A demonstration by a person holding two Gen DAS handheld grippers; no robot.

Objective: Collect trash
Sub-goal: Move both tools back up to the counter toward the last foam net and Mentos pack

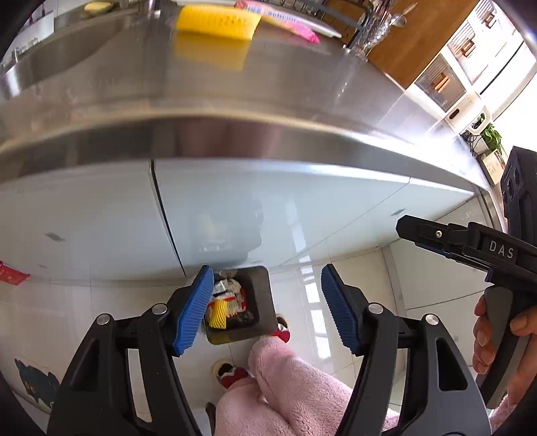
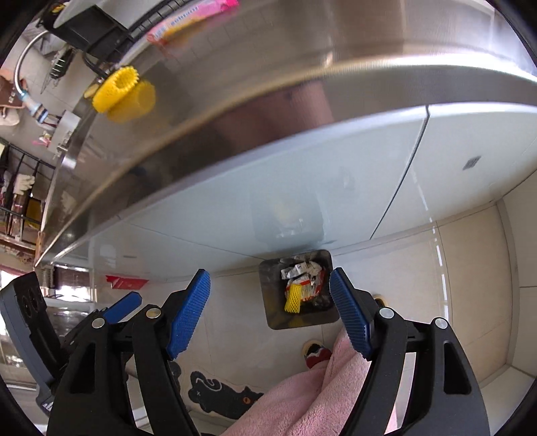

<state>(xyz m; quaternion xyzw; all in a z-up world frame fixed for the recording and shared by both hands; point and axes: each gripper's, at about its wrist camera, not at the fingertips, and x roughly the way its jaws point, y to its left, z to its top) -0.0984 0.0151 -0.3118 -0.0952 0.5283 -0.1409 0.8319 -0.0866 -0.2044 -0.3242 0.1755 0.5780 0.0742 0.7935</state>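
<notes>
A small steel trash bin stands on the floor against the cabinet, holding a yellow foam net and crumpled wrappers. It also shows in the right wrist view. My left gripper is open and empty, high above the bin. My right gripper is open and empty too, and shows at the right of the left wrist view. On the steel counter lie another yellow foam net and a pink wrapper.
A sink lies at the counter's far left, a dish rack at the back. White cabinet doors face me below the counter edge. The person's pink-clad legs and slippers stand beside the bin. A black cat mat lies on the floor.
</notes>
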